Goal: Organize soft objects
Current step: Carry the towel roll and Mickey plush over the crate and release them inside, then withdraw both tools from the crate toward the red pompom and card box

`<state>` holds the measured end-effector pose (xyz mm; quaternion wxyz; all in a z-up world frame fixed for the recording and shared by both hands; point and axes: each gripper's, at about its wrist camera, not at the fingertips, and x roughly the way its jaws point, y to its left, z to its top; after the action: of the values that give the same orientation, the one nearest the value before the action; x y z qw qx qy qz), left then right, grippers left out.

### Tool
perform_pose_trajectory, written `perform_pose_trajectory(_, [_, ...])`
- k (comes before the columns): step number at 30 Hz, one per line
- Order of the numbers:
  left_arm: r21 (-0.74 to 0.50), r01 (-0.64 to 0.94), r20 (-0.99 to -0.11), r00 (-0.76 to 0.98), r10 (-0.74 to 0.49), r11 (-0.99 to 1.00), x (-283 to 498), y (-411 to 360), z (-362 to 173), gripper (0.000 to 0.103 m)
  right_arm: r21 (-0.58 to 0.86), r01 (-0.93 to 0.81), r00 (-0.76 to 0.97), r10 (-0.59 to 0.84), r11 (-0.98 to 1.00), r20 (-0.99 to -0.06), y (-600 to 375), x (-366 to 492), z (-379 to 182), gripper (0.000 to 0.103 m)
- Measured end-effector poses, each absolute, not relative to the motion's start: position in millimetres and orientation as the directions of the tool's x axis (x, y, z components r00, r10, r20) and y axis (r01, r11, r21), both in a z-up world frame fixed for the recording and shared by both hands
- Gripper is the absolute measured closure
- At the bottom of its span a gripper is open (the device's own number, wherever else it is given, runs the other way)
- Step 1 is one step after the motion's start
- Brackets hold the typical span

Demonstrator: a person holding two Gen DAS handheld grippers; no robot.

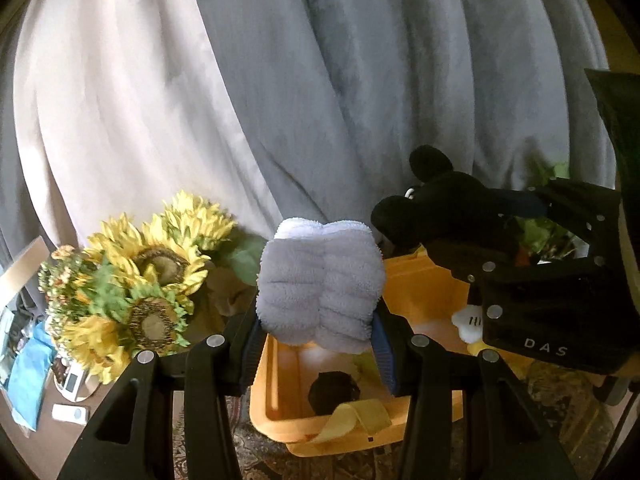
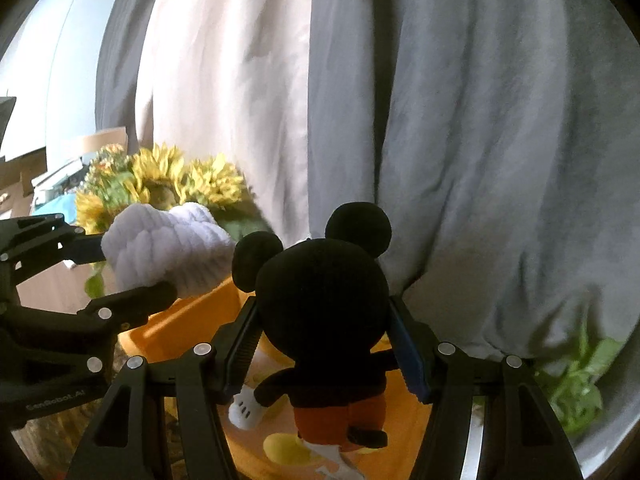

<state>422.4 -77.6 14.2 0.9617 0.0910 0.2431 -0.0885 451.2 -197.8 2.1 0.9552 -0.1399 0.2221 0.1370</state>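
Note:
My left gripper is shut on a folded fluffy lavender-white towel and holds it above an orange bin. A black item and a yellow strap lie inside the bin. My right gripper is shut on the head of a black mouse plush with red shorts and white gloves, hanging over the same bin. In the left wrist view the right gripper and plush are at the right. In the right wrist view the left gripper and towel are at the left.
A bunch of sunflowers stands left of the bin. Grey and white curtains hang close behind. A green plant is at the right. A patterned rug lies under the bin. A brown table with a blue cloth is at the far left.

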Motion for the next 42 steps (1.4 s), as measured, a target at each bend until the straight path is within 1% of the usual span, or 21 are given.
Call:
perform_pose_trajectory(12, [0.114, 0.233, -0.608, 0.786, -0.117, 0.966, 469.2, -84.0, -30.3, 0.055, -0.141, -0.375, 0.763, 0.219, 0.916, -0.608, -199.6, 499.1, -49.1, 0.040])
perform_pose_trajectory(17, [0.115, 0.240, -0.644, 0.757, -0.111, 0.964, 478.6, -86.8, -45.1, 0.054, -0.122, -0.390, 0.712, 0.215, 0.913, -0.668, -198.3, 511.5, -66.5, 0.040])
perform_pose_trajectory(20, [0.111, 0.244, -0.660, 0.743, -0.113, 0.963, 481.9, -87.3, -51.8, 0.054, -0.117, -0.396, 0.694, 0.214, 0.911, -0.687, -196.8, 511.0, -73.9, 0.040])
perform_pose_trajectory(22, [0.110, 0.246, -0.669, 0.735, -0.111, 0.963, 483.6, -86.6, -57.2, 0.052, -0.108, -0.400, 0.677, 0.214, 0.910, -0.704, -198.4, 511.4, -78.6, 0.039])
perform_pose_trajectory(23, [0.108, 0.247, -0.673, 0.731, -0.112, 0.963, 484.9, -87.7, -58.8, 0.048, -0.095, -0.404, 0.662, 0.219, 0.910, -0.717, -198.9, 513.1, -81.4, 0.037])
perform_pose_trajectory(24, [0.104, 0.249, -0.677, 0.727, -0.115, 0.963, 486.6, -88.2, -59.6, 0.040, -0.082, -0.406, 0.646, 0.223, 0.910, -0.730, -199.2, 514.4, -84.2, 0.037])
perform_pose_trajectory(25, [0.101, 0.250, -0.680, 0.724, -0.117, 0.963, 486.6, -87.6, -60.0, 0.038, -0.077, -0.402, 0.641, 0.220, 0.912, -0.736, -199.6, 515.1, -86.1, 0.035])
perform_pose_trajectory(27, [0.103, 0.247, -0.678, 0.726, -0.113, 0.964, 486.4, -87.2, -60.0, 0.032, -0.080, -0.391, 0.643, 0.210, 0.917, -0.736, -200.8, 515.7, -86.8, 0.033])
perform_pose_trajectory(30, [0.119, 0.244, -0.672, 0.733, -0.103, 0.963, 482.7, -88.6, -59.2, 0.027, -0.085, -0.369, 0.658, 0.196, 0.925, -0.727, -204.1, 513.2, -85.2, 0.028])
perform_pose_trajectory(36, [0.108, 0.240, -0.661, 0.742, -0.110, 0.965, 473.2, -87.1, -55.7, 0.025, -0.117, -0.321, 0.719, 0.161, 0.940, -0.676, -208.9, 498.6, -70.2, 0.027])
perform_pose_trajectory(42, [0.095, 0.240, -0.630, 0.766, -0.128, 0.966, 458.4, -84.8, -44.6, 0.024, -0.124, -0.266, 0.777, 0.136, 0.956, -0.615, -214.1, 474.9, -49.3, 0.027])
